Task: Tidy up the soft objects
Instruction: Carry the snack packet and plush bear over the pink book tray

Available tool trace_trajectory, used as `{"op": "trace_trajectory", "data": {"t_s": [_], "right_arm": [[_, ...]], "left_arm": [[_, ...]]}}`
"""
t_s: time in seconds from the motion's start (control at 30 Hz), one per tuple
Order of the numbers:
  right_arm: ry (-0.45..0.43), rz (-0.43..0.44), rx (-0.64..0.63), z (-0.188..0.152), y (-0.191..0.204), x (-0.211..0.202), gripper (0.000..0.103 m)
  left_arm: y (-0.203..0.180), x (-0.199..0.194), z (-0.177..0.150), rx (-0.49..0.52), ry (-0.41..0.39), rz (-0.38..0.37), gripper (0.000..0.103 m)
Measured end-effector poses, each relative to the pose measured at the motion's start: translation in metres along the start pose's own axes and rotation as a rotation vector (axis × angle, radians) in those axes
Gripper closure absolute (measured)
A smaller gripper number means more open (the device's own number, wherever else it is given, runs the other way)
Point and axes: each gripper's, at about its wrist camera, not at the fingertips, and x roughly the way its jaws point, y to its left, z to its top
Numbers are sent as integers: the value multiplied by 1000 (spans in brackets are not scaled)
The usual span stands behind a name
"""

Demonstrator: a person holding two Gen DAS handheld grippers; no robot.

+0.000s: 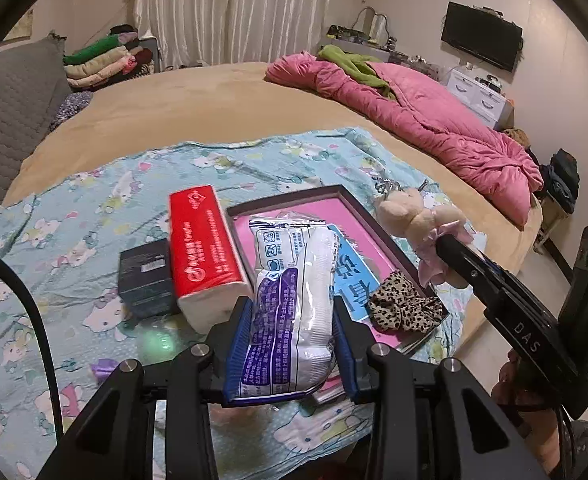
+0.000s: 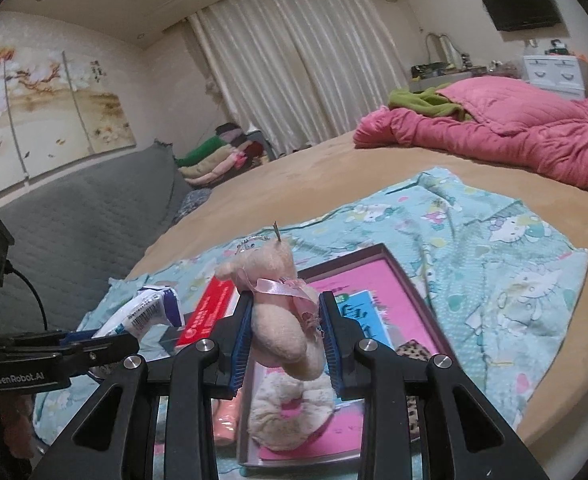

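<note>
My left gripper (image 1: 291, 334) is shut on a white and purple plastic pack of wipes (image 1: 294, 300), held above the near edge of a shallow tray with a pink floor (image 1: 358, 220). My right gripper (image 2: 285, 340) is shut on a small beige plush bear with a pink ribbon (image 2: 277, 320), held over the same tray (image 2: 398, 280). The bear also shows in the left wrist view (image 1: 418, 216). A leopard-print scrunchie (image 1: 406, 308) lies in the tray's near right corner. A second plush toy (image 2: 289, 412) lies in the tray under the right gripper.
A red tissue pack (image 1: 203, 248) and a black box (image 1: 145, 276) lie left of the tray on a light blue cartoon-print cloth (image 1: 73, 220). The cloth lies on a tan bed (image 1: 193, 104). A pink quilt (image 1: 434, 120) lies at the far right.
</note>
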Motion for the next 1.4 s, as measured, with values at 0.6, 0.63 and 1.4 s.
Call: {"op": "trace_trajectory", "data": {"t_s": [0.6,0.63,1.4], "right_arm": [[116,-143,71,-21,-38,30,70],[121,-145,72,-21,-38,32,70],[237,-224,57,-40,-54,62,69]], "left_arm": [[-22,83,-18,24,129,-18,64],[-24,86,-19,26,135,-18,64],[-35,137,-43,44,254,-69,64]]}}
